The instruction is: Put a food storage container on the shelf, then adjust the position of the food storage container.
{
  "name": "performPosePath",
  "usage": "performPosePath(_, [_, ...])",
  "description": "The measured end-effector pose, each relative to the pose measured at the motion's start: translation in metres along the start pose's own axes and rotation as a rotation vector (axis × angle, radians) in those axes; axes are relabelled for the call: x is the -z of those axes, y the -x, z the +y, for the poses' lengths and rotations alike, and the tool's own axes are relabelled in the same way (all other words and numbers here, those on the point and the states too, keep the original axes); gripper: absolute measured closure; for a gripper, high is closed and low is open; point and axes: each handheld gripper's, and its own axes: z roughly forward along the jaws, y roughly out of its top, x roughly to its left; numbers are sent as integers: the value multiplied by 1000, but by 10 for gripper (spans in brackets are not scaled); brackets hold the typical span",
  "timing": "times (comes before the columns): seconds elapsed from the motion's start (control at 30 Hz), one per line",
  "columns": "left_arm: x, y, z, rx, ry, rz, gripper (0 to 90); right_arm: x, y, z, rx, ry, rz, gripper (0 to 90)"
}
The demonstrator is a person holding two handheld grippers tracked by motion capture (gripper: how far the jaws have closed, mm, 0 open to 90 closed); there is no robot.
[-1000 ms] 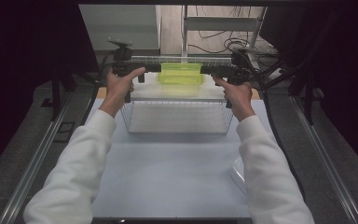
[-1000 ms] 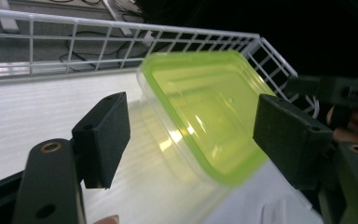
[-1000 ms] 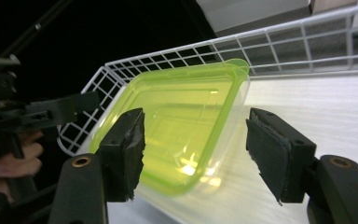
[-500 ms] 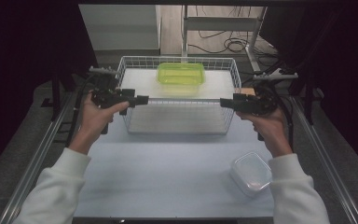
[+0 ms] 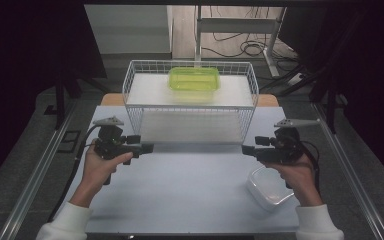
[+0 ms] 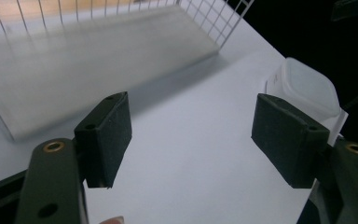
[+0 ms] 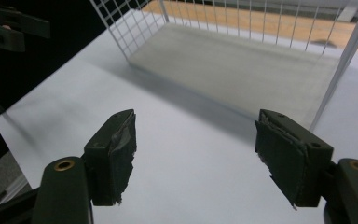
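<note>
I have both tools down at the near side of the white table [image 5: 190,200], one at each edge, both pointing inward toward each other. The left gripper [image 5: 147,148] stands with its jaws apart and nothing between them; in the left gripper view I look across bare tabletop between its pads [image 6: 105,135]. The right gripper [image 5: 246,149] has just been opening its jaws, and they too stand apart with only table surface between them in the right gripper view.

The green container [image 5: 194,80] sits on the upper shelf of the white wire rack [image 5: 130,90], toward the rack's far edge and about midway along it, well apart from both tools. The clear lidded box [image 5: 269,187] rests near the table's near right corner, just under my right hand [image 5: 295,172] in the high view; the left gripper view shows it past the right-hand jaw.

I judge the placing of the green container to be done, and this is the gap between steps, with both tools free. The clear box looks like the next thing to handle. That would call for turning the right gripper down and back toward the near right corner, straddling the box's rim with open jaws, then closing gently, since thin plastic may flex or slide.
</note>
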Motion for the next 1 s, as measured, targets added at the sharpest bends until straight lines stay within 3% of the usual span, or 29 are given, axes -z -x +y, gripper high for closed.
performPosePath(0.03, [-3, -2, -10, 16, -11, 4, 280, -3, -2, -10, 10, -19, -9, 293])
performPosePath(0.13, [-7, -4, -17, 28, -32, -9, 282, -6, -4, -16, 20, -54, -23, 293])
performPosePath(0.3, [-20, -5, -24, 22, -71, -14, 282, -14, -4, -35, 3, -91, -17, 293])
performPosePath(0.43, [-24, -4, -29, 14, -90, -19, 282, -26, -1, -42, 11, -155, -35, 287])
performPosePath(0.73, [-22, -3, -34, 36, -94, -21, 279, -22, 0, -43, -3, -139, -45, 287])
performPosePath(1.0, [-25, -1, -36, 36, -104, -31, 267, -19, 5, -46, -36, -167, -73, 309])
